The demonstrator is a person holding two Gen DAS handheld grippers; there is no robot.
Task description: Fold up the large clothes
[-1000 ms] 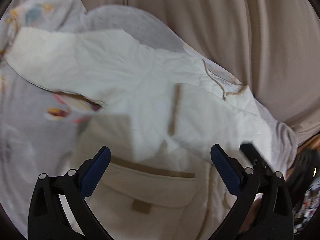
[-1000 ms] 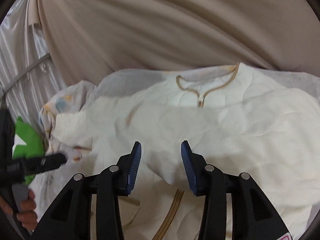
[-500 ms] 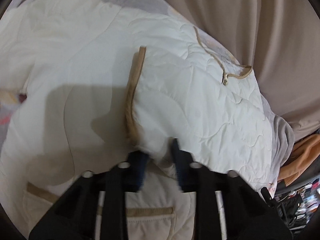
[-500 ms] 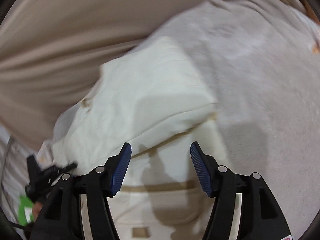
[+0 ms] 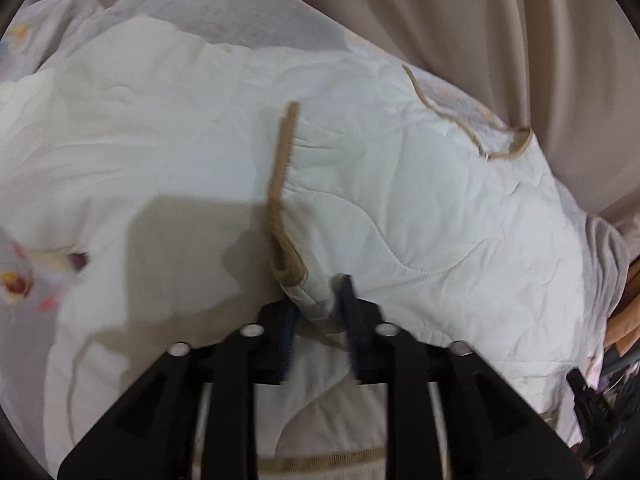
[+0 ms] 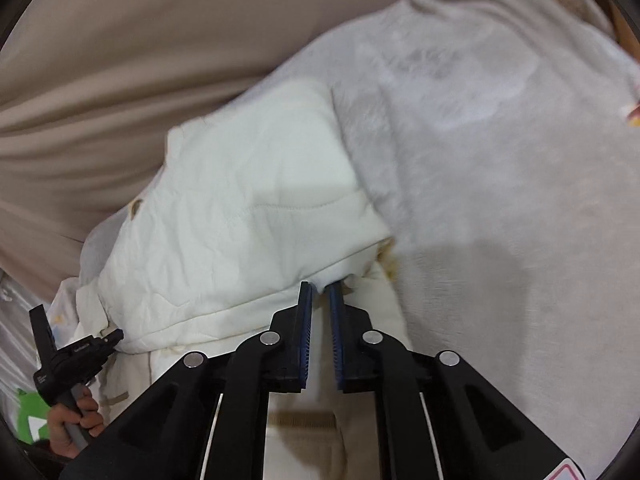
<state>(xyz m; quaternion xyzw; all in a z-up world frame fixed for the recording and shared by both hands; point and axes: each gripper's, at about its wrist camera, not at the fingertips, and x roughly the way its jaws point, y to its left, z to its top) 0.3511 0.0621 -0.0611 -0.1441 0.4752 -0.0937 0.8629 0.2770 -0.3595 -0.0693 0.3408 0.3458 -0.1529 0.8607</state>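
A large cream quilted jacket (image 5: pixel 400 200) with tan trim lies spread on a grey blanket (image 6: pixel 500 160). Its tan-edged sleeve cuff (image 5: pixel 282 184) is folded across the body. My left gripper (image 5: pixel 316 308) is shut on the jacket's folded edge just below that cuff. In the right wrist view the jacket (image 6: pixel 240 208) lies folded over. My right gripper (image 6: pixel 320 300) is shut on its lower right folded edge. The left gripper (image 6: pixel 108 338) also shows at the far left of that view, held by a hand.
Beige curtain fabric (image 5: pixel 500 20) hangs behind the bed. A patterned sheet (image 5: pixel 16 284) lies at the left. Orange clothing (image 5: pixel 628 320) sits at the right edge. A green object (image 6: pixel 34 420) is at the lower left of the right wrist view.
Both grippers went from open to shut on the jacket's folded edge. The right gripper swung to the jacket's right side and closed last.
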